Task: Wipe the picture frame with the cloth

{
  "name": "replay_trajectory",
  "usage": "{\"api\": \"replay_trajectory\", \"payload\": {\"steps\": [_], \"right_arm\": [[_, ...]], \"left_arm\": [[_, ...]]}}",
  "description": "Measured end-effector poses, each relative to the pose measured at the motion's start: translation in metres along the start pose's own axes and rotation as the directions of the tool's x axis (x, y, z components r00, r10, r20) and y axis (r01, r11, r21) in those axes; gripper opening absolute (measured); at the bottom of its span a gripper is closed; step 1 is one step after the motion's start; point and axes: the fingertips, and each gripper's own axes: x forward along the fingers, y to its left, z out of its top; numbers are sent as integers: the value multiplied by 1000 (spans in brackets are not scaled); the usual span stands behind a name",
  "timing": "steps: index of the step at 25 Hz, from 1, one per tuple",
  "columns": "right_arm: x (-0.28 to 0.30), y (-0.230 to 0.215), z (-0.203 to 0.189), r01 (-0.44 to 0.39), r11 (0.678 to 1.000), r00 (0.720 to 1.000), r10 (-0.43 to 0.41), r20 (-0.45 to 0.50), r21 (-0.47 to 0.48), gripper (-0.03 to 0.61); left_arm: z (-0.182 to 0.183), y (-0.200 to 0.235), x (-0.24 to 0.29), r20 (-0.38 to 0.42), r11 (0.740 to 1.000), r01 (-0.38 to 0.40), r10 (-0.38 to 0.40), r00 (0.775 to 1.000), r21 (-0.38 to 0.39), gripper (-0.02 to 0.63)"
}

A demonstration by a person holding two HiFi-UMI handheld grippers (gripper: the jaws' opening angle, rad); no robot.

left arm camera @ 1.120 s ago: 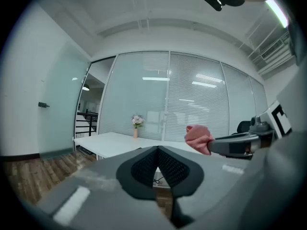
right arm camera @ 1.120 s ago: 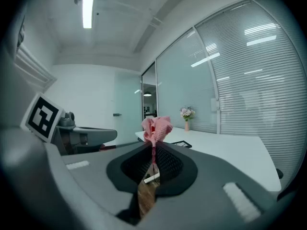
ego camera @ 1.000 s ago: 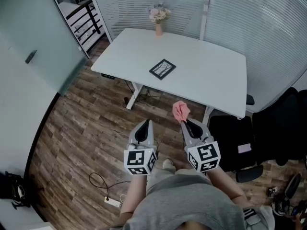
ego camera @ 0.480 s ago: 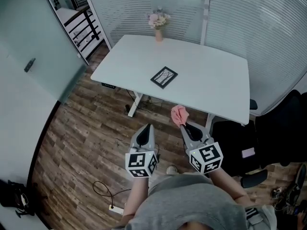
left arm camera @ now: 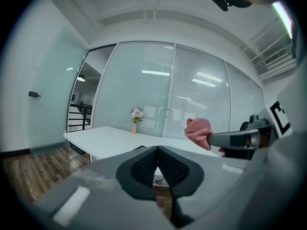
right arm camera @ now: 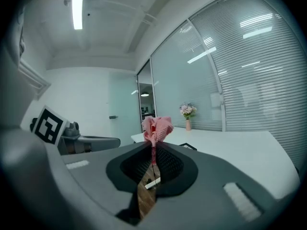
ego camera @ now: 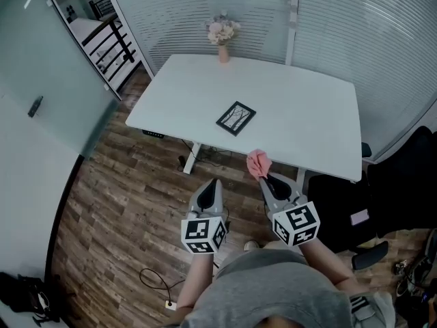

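A dark-bordered rectangular picture frame [ego camera: 236,117] lies flat near the middle of the smooth white bench [ego camera: 314,108]. Short of the bench's near edge, the right claw [ego camera: 263,178] pinches a crumpled pink cloth [ego camera: 257,162]. Alongside it, the left claw [ego camera: 213,183] is pressed together and empty.

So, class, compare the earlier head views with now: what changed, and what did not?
The left gripper and right gripper have come forward, nearer the table. Nothing was taken up or let go: the right stays shut on the pink cloth, the left shut and empty. The picture frame lies untouched on the table.
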Motion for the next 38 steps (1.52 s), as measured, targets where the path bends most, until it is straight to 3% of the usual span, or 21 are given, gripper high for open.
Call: {"api": "replay_trajectory", "payload": {"steps": [13,23,38], "right_arm": [[46,-37,1,39,999,998,-40,-38,-16,29],[131,-80,6,39,999,998,-40,-44,-20,29],[254,-140,3,48,996,989,-59,-136,-78,29]], "left_arm": [[-8,28,55,-47,1000,12,-13,999,-23,0],[-7,68,124,-71,1000,19,-21,997,-20,0],[-20,120,233,-164,997,70,-77,983,-44,0]]}}
